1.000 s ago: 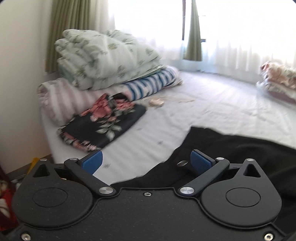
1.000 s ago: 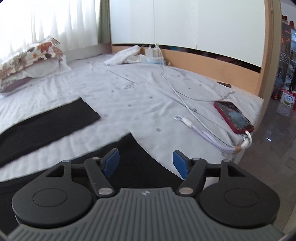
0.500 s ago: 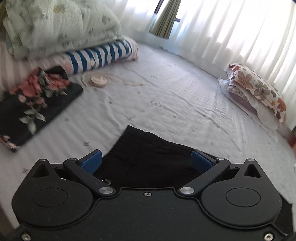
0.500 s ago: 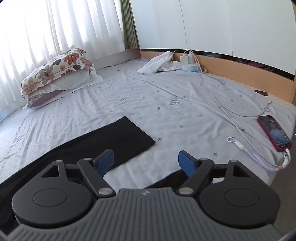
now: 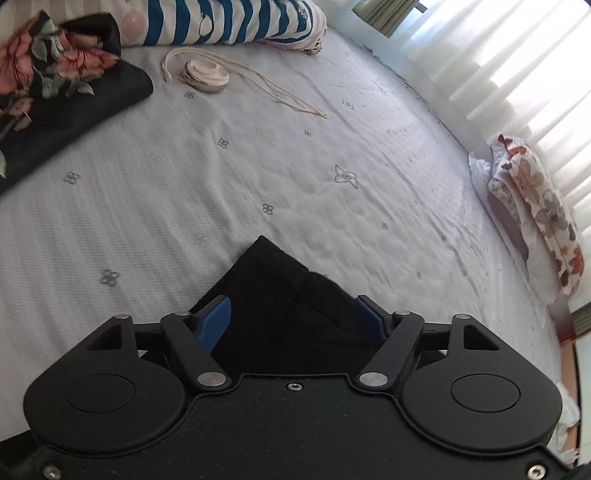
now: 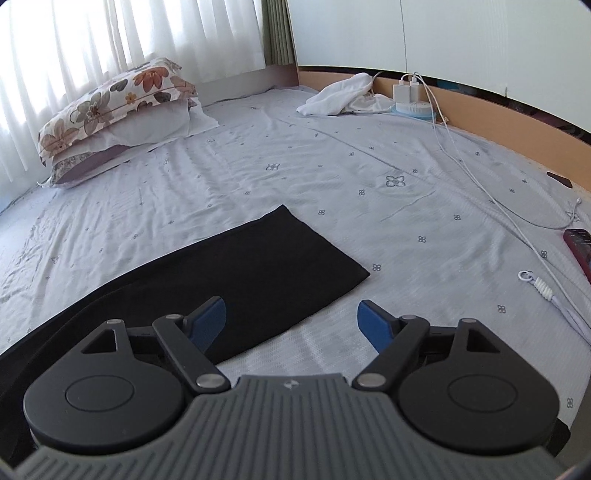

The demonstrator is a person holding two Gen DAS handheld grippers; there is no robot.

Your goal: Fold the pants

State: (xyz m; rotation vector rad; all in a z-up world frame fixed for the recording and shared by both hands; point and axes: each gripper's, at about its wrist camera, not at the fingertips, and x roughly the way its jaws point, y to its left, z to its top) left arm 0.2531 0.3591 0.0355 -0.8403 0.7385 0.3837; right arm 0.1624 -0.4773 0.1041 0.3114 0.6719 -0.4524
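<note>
Black pants lie flat on the pale bed sheet (image 5: 258,166). In the left wrist view a corner of the pants (image 5: 273,288) pokes up between the blue pads of my left gripper (image 5: 293,319), whose jaws are closing around the cloth with a gap still showing at the left pad. In the right wrist view the squared end of one pant leg (image 6: 258,266) stretches away to the upper right. My right gripper (image 6: 291,321) hovers open over its near edge, the left finger above black cloth and the right finger above bare sheet, holding nothing.
A floral pillow (image 6: 110,107) lies by the curtains. Striped bedding (image 5: 229,22), a dark floral folded cloth (image 5: 55,92) and a round corded object (image 5: 207,75) sit at the far left. White cables (image 6: 480,184), a red phone (image 6: 580,247) and a white cloth (image 6: 340,94) lie to the right.
The left gripper swung away from the bedding pile, dropped onto the pants corner and narrowed its jaws. The right gripper turned from the phone side toward the pant leg end.
</note>
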